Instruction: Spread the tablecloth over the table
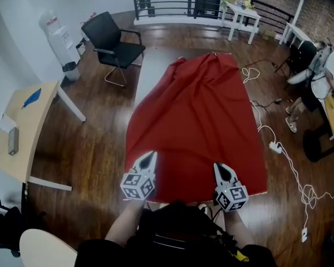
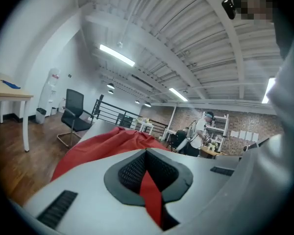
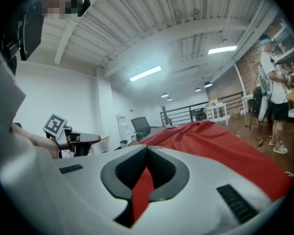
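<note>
A red tablecloth [image 1: 197, 110] lies along the long pale table [image 1: 153, 71], bunched at the far end, leaving the table's far left part bare. My left gripper [image 1: 151, 154] is shut on the cloth's near edge at the left. My right gripper [image 1: 218, 166] is shut on the same edge at the right. In the left gripper view a strip of red cloth [image 2: 149, 192] is pinched between the closed jaws of the gripper [image 2: 146, 153]. The right gripper view shows the same: a red strip [image 3: 142, 190] in the closed right gripper [image 3: 148, 151], the cloth [image 3: 220, 141] stretching away beyond.
A black office chair [image 1: 114, 46] stands left of the table's far end, with a water dispenser [image 1: 58, 38] behind it. A wooden desk [image 1: 22, 127] is at the left. White cables and a power strip [image 1: 275, 147] lie on the floor at the right, near a person [image 1: 317, 71].
</note>
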